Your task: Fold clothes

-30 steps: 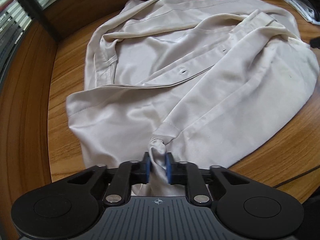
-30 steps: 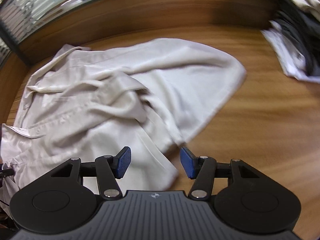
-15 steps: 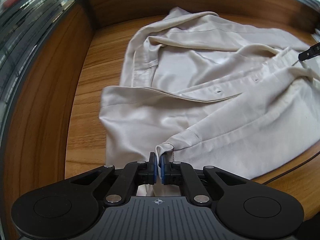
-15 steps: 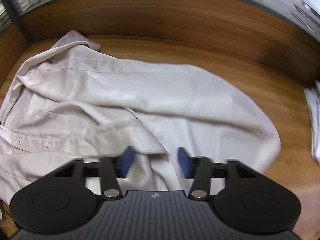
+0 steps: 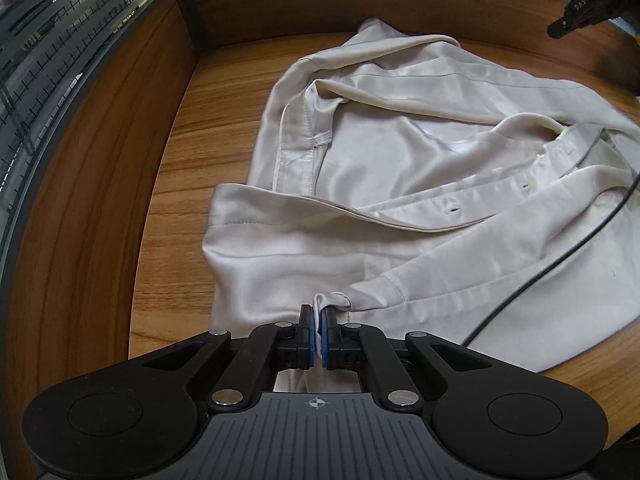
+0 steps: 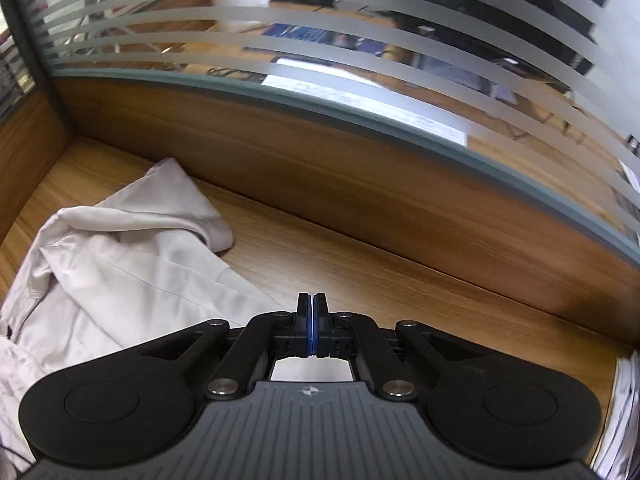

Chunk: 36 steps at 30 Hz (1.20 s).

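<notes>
Where the left claw [image 5: 316,334] pinches its blue pads together, holds a bunched fold at the near hem of the cream shirt [image 5: 400,184], cloth visibly caught between the pads. Spreads from that grip away and to the right over the wooden surface [image 5: 224,120], rumpled, with the buttonhole placket [image 5: 452,210] running across the middle and the collar area heaped toward the far right. Crosses the right part of the cloth as a thin black cable [image 5: 560,260]. Shows bare wood to the left of the garment, then a wooden wall and slatted glass beyond.

Seen from the right wrist, stands fully closed as the right claw [image 6: 313,328], pads pressed together, nothing seen between them. Lies to the left of that claw as the shirt [image 6: 120,272], apart from the pads, one loose end reaching toward the far wall. Rises at the far side as a wooden back panel [image 6: 360,184] under striped frosted glass [image 6: 320,40].
</notes>
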Each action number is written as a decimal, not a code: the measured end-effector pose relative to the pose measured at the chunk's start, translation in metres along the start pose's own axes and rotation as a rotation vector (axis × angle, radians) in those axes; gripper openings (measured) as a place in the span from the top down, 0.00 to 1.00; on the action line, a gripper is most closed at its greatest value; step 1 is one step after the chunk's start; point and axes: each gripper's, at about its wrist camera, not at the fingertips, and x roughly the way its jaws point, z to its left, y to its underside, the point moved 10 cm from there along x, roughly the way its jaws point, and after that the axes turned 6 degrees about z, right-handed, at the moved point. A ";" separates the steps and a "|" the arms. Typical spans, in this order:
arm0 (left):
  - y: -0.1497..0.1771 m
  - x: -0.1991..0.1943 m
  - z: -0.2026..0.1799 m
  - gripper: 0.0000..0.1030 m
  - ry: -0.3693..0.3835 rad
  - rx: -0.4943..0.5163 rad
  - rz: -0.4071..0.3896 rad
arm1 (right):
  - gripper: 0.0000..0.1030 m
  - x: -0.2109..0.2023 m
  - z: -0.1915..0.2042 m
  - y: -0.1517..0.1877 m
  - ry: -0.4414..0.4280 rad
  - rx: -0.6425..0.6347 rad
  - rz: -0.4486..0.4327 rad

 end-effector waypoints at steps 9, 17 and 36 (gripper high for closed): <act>-0.002 -0.002 -0.001 0.95 -0.003 0.008 0.002 | 0.80 0.004 -0.010 0.041 -0.066 -0.053 0.130; -0.004 -0.001 0.000 0.95 -0.013 0.018 0.005 | 0.55 0.007 -0.016 0.103 -0.138 -0.109 0.250; -0.013 -0.007 0.005 0.95 -0.014 -0.018 -0.028 | 0.99 -0.016 0.014 0.003 0.013 -0.164 -0.027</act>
